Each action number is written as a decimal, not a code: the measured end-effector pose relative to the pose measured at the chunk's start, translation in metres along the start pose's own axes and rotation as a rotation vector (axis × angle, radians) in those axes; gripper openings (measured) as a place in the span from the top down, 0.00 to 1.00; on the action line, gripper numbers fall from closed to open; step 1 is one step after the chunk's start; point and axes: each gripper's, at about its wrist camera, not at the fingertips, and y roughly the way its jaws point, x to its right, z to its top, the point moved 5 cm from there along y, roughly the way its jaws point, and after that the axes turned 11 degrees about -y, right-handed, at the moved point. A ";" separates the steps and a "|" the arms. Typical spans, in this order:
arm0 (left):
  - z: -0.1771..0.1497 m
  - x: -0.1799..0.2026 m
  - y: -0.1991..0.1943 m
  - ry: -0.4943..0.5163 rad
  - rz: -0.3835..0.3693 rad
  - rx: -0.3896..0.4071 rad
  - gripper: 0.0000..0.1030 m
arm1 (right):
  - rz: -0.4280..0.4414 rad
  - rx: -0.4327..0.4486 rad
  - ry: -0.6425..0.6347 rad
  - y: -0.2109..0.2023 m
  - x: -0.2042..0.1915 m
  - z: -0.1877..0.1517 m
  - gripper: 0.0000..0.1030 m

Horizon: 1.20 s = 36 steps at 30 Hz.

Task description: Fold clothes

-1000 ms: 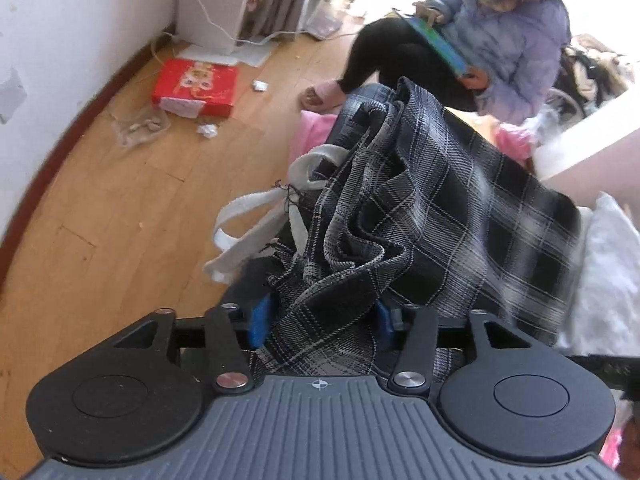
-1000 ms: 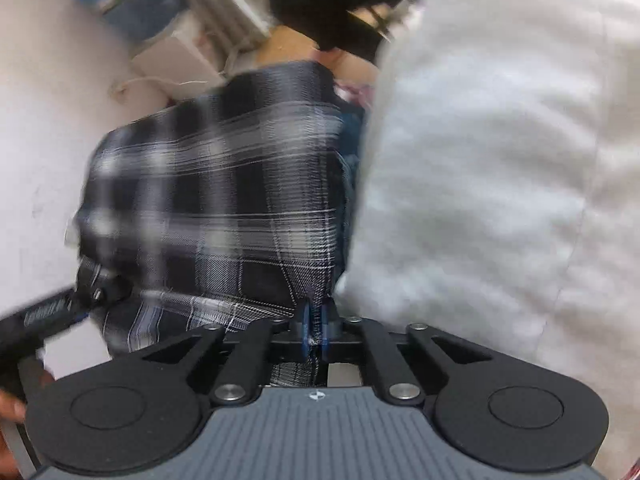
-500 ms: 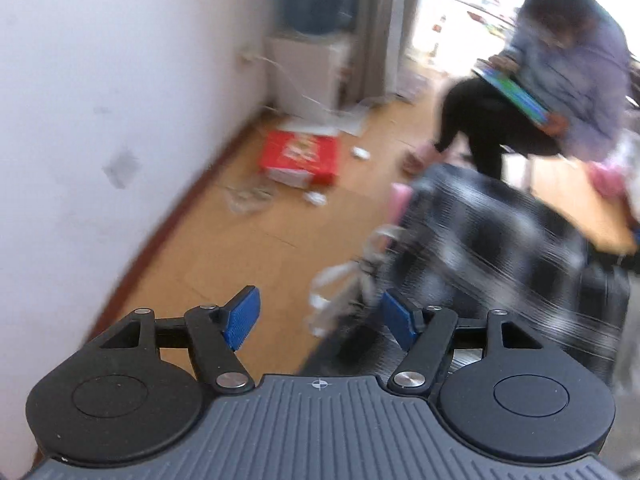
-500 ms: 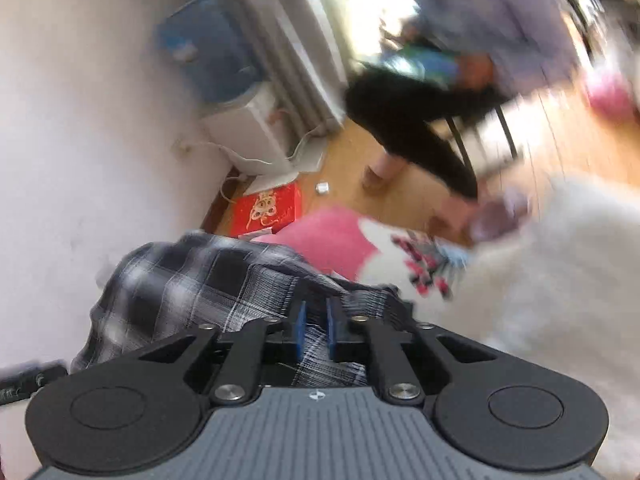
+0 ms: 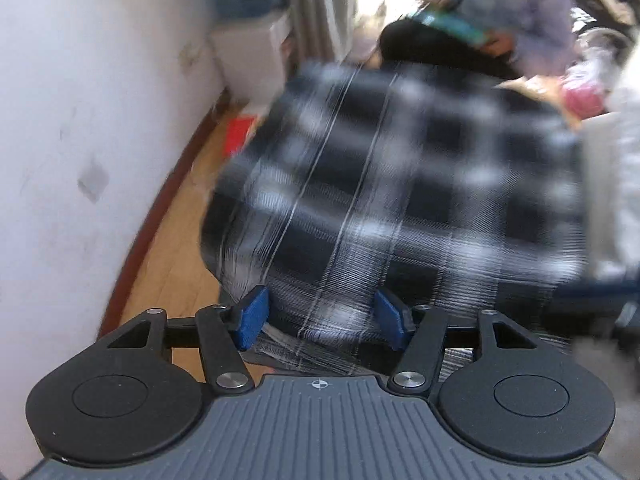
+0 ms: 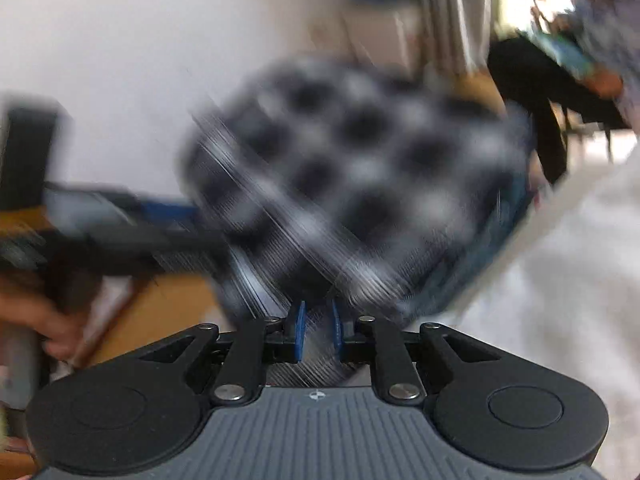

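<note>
right claw (image 6: 318, 330) pinching blurred plaid garment (image 6: 352, 184), white fabric (image 6: 560, 280) beside

- Left gripper (image 5: 320, 316): a grey ribbed housing fills the bottom of its wrist view, with a small white crosshair mark at the centre of the top edge.
- Two round black discs flank that housing, each with a plain raised circle on its face.
- Black link arms run from silver pivot screws up to the fingers, with triangular cut-outs in the outer links.
- Its fingertips (image 5: 252, 316) wear bright blue pads, rectangular and chunky.
- Right gripper (image 6: 318, 330): same build, with grey ridged body, white crosshair, black discs and silver screws.
- Its blue pads (image 6: 298, 334) show as thin slabs seen edge-on.
- A bare hand (image 6: 44, 326) shows at the left edge of the right wrist view, too blurred for detail.
</note>
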 end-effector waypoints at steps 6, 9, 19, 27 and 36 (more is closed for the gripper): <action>0.009 -0.011 0.007 -0.064 -0.050 0.045 0.38 | -0.057 0.091 0.056 -0.016 -0.011 0.005 0.83; 0.030 -0.026 0.021 -0.114 -0.059 0.096 0.34 | -0.127 0.028 0.141 0.018 -0.011 0.002 0.83; 0.047 -0.069 -0.056 -0.233 -0.081 0.172 0.18 | -0.327 0.140 0.332 -0.073 -0.067 -0.007 0.32; 0.030 -0.067 -0.152 -0.267 -0.056 0.301 0.00 | -0.465 0.139 0.362 -0.091 -0.097 -0.022 0.22; -0.001 -0.072 -0.168 -0.279 -0.031 0.305 0.00 | -0.528 0.182 0.343 -0.109 -0.116 -0.024 0.14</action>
